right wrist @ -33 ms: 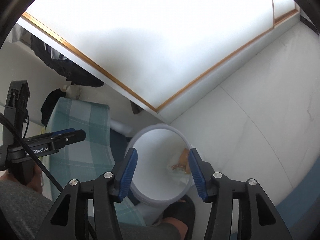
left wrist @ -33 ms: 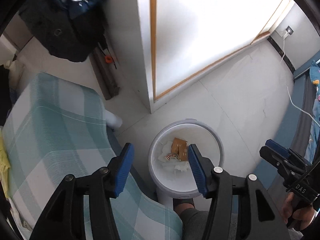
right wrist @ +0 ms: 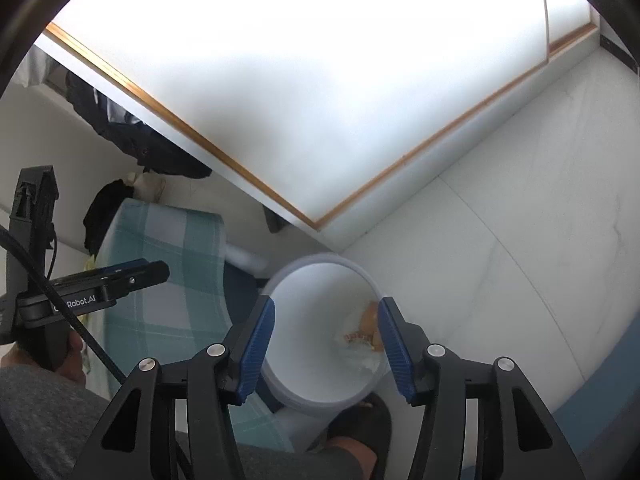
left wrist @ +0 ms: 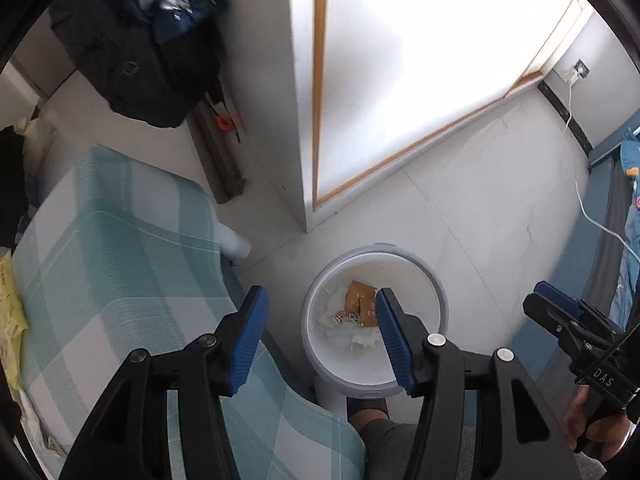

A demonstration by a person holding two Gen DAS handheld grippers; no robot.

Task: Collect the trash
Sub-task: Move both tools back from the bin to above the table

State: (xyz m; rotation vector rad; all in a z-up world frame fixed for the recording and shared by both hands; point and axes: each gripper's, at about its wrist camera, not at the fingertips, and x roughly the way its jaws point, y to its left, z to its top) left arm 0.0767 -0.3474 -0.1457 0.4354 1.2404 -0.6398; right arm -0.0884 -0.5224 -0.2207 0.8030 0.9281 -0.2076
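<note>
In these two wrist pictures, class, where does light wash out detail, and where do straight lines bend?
Left wrist view: the white door panel is overexposed, its wooden trim bowed by the fisheye. Right wrist view: the same panel is blown out, and the trash in the bin looks hazy and soft. Both views darken at the circular edge.

tools x2 (left wrist: 318,344) (right wrist: 326,350) | bin x1 (left wrist: 434,280) | orange wrappers x2 (left wrist: 360,296) | bed x1 (left wrist: 120,260)

Materials and finishes, both wrist views.
Bin (left wrist: 434,292): smooth matt white plastic, holding crumpled white paper (left wrist: 360,336) and glossy orange wrappers (left wrist: 362,300). Gripper fingers (right wrist: 256,344): matt black plastic, ribbed blue pads, metal screws. Bed cover (left wrist: 120,280): woven checked cloth. Floor (left wrist: 500,208): polished tile.
</note>
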